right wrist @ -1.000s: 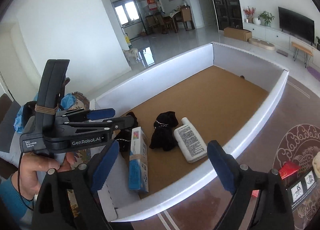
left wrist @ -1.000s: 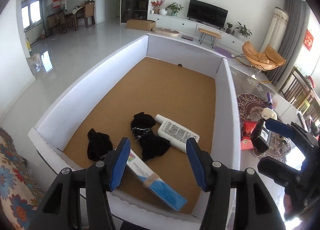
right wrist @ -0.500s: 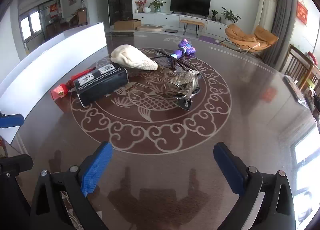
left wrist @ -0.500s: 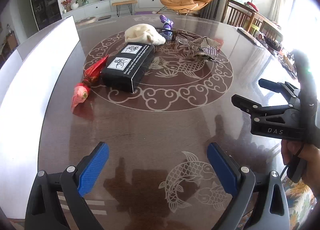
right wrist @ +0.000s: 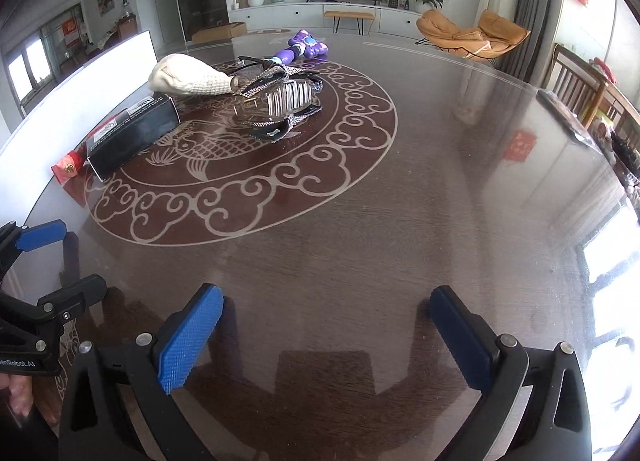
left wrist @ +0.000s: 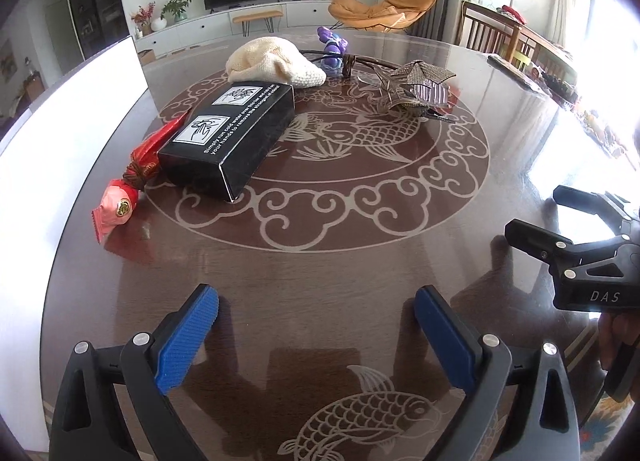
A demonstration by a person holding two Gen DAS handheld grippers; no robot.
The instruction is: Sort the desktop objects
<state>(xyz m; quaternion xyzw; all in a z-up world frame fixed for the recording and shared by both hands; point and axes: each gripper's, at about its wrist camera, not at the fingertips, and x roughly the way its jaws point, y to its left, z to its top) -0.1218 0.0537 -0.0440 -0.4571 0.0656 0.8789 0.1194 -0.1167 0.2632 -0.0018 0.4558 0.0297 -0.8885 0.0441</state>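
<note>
On the table (left wrist: pixel 360 261), dark glossy wood w/ pale inlaid scrolls and fish, five items sit grouped at far left, just beside a white box wall (left wrist: pixel 60 149). Count: 1 black carton (left wrist: pixel 230 133), 1 red snack packet (left wrist: pixel 132 177), 1 cream knit hat (left wrist: pixel 272 65), 1 purple toy (left wrist: pixel 332 47), 1 rhinestone hair clip (left wrist: pixel 420 89).

Left-wrist view shows the packet full length, touching the carton's left side, plus printed panels on the carton top. Right-wrist view shows only the packet's end; the clip (right wrist: pixel 276 101) reads clearer there, transparent ribbed body w/ studded straps.

Left tool (left wrist: pixel 316 325): jaws wide apart, nothing between, over bare table. Right tool (right wrist: pixel 326 325): same, wide apart, empty. Each tool appears at the edge of the other's view.

Room: TV on white low cabinet, plants, tan lounge chair, wooden dining chairs, bright windows at right.
</note>
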